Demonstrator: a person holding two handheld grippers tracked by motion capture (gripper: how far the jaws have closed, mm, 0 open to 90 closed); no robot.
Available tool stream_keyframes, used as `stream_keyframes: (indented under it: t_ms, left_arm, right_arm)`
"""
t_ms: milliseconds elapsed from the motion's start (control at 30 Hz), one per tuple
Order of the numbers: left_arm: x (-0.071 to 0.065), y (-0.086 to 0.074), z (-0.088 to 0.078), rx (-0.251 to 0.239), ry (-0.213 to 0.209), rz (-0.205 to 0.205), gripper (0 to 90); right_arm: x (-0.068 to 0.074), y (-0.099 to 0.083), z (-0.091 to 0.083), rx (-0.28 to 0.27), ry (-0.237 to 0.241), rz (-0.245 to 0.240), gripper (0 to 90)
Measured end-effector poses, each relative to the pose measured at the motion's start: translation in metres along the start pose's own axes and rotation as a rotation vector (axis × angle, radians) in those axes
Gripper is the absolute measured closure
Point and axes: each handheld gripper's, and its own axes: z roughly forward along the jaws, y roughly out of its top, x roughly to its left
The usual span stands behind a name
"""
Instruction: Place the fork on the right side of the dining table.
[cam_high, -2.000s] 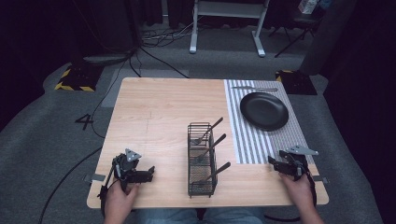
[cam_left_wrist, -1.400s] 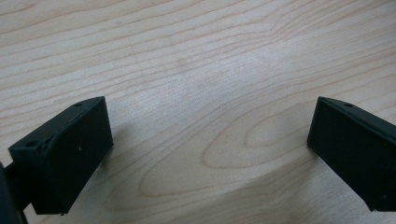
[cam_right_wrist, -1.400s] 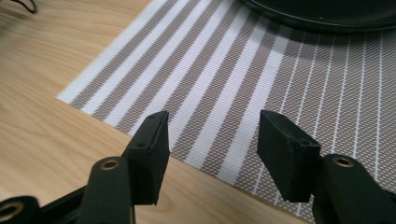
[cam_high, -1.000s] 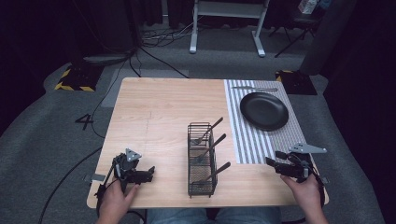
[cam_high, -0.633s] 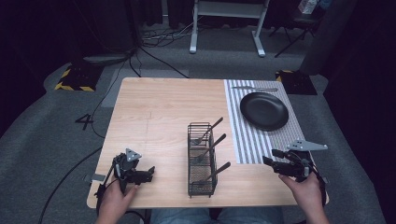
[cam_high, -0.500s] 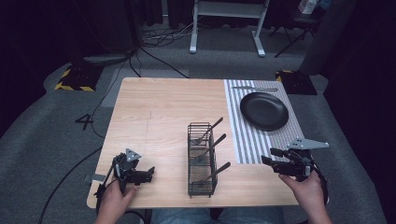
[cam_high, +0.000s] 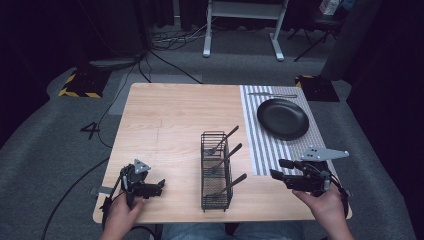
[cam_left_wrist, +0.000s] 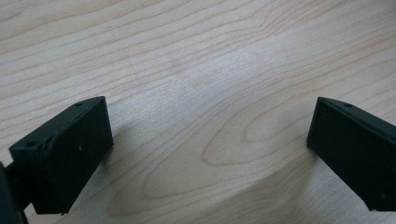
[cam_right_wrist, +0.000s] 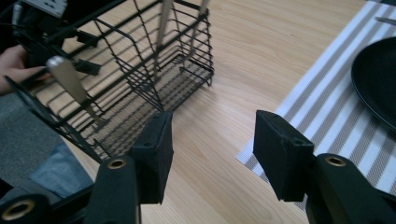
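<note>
The black wire caddy (cam_high: 216, 170), cutlery handles jutting from it, stood mid-bench just left of the right tool (cam_high: 281, 169). That tool hovered empty, its jaws apart and just closing slightly; the left tool (cam_high: 159, 186) rested wide open on the bench (cam_high: 175, 120).

The table (cam_high: 170, 130) is evenly lit from above; the surroundings are left dark. Soft shadows are cast under the jaws, whose near ends are slightly blurred.
</note>
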Motion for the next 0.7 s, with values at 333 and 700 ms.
stream_keyframes:
  t_ms: [333, 700]
  left_arm:
    - [0.000, 0.000, 0.000, 0.000, 0.000, -0.001, 0.3]
    - [0.000, 0.000, 0.000, 0.000, -0.001, -0.001, 0.3]
  right_arm:
    - [0.027, 0.018, -0.004, -0.001, 0.096, -0.053, 50.1]
    - [0.056, 0.026, 0.004, 0.041, 0.188, -0.138, 50.0]
